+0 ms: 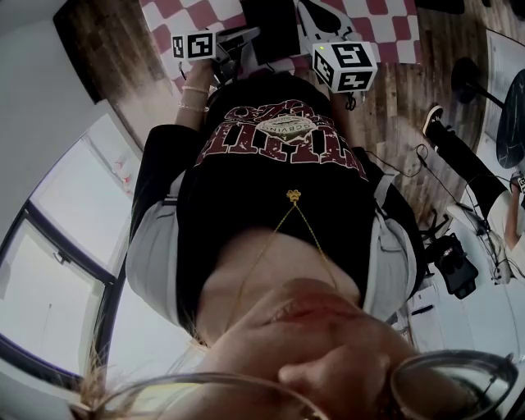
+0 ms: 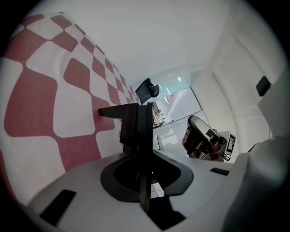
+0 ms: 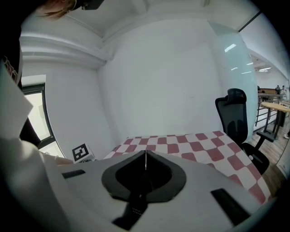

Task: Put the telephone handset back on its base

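A red-and-white checked cloth (image 3: 195, 147) covers the one counter (image 1: 385, 25) in a white-walled room with a wooden floor (image 1: 398, 107). There is a window (image 1: 74, 221) on your left and a glass panel (image 3: 233, 63) past the counter's far right end. One black office chair (image 3: 233, 120) stands at that far right corner.

The telephone handset and its base show in none of the three views, so where they sit cannot be told.

You hold two grippers near the counter's near edge, a marker cube on each, two cubes in all. The left gripper (image 2: 140, 111) is rolled onto its side, so the cloth rises along the left of its view. Its fingers (image 2: 132, 129) are pressed together with nothing between them. The left cube (image 1: 195, 45) sits above your braceleted wrist (image 1: 194, 92).

The right gripper (image 3: 145, 156) points across the cloth toward the far wall. Its fingers (image 3: 142, 181) are also pressed together, meeting in one thin seam with nothing pinched. The right cube (image 1: 344, 66) sits nearer the middle of the near edge.

The head view looks back at your black printed shirt (image 1: 279, 139) and one gold necklace (image 1: 293, 195). At the right of that view, another person's leg and shoe (image 1: 447, 139) stretch over the floor, well apart from the counter.
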The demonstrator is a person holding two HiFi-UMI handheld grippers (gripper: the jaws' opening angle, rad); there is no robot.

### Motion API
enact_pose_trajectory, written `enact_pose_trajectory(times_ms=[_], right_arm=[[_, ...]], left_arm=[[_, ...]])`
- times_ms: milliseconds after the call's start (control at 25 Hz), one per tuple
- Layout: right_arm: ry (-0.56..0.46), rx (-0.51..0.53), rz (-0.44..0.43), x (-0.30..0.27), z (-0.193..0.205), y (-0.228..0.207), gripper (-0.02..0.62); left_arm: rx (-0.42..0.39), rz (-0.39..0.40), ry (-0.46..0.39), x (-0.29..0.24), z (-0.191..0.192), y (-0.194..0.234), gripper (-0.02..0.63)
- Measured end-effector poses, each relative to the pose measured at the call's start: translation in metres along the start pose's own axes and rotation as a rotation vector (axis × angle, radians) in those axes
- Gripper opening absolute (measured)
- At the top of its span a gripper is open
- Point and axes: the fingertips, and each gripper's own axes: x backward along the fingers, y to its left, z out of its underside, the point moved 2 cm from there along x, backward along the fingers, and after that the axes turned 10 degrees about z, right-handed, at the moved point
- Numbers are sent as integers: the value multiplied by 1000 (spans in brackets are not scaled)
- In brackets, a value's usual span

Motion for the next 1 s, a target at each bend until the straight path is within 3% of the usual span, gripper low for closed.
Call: enact_pose_trajectory(times_ms=[1000], right_arm=[[-6,-48,102,27,11,-4,21]], left_arm=[[-78,44,55,-4,0,4,81]])
